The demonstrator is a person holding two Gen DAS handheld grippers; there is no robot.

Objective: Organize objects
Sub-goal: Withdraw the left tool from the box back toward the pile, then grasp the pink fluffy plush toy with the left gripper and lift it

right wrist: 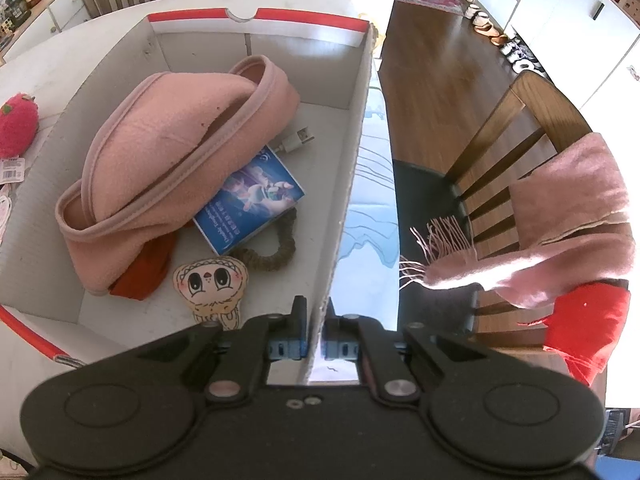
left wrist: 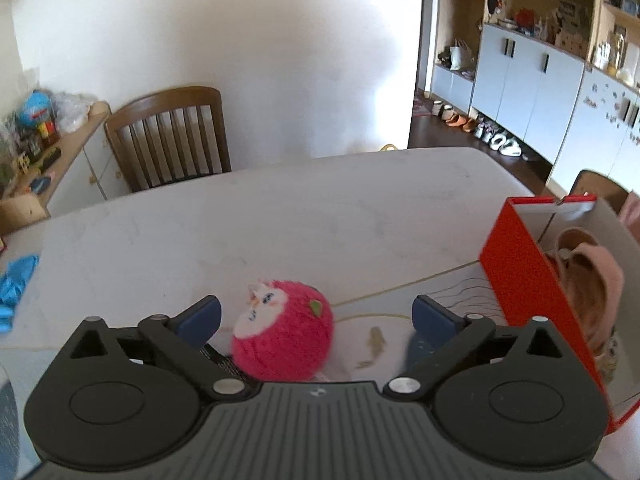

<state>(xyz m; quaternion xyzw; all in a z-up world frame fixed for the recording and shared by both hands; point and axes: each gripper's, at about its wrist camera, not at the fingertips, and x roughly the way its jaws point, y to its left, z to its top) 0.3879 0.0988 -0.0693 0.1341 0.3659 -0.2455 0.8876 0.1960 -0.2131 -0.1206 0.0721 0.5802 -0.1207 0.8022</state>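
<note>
On a pale dining table (left wrist: 280,216), near its front edge: mid-collection, red plush ball (left wrist: 282,330) loose between the wide-open left gripper (left wrist: 316,314), untouched, needing a close then a carry into the red box (right wrist: 348,184), its wall pinched by the shut right gripper (right wrist: 316,322).

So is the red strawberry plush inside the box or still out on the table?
Out. The strawberry plush sits on the table, beside the red box.
</note>
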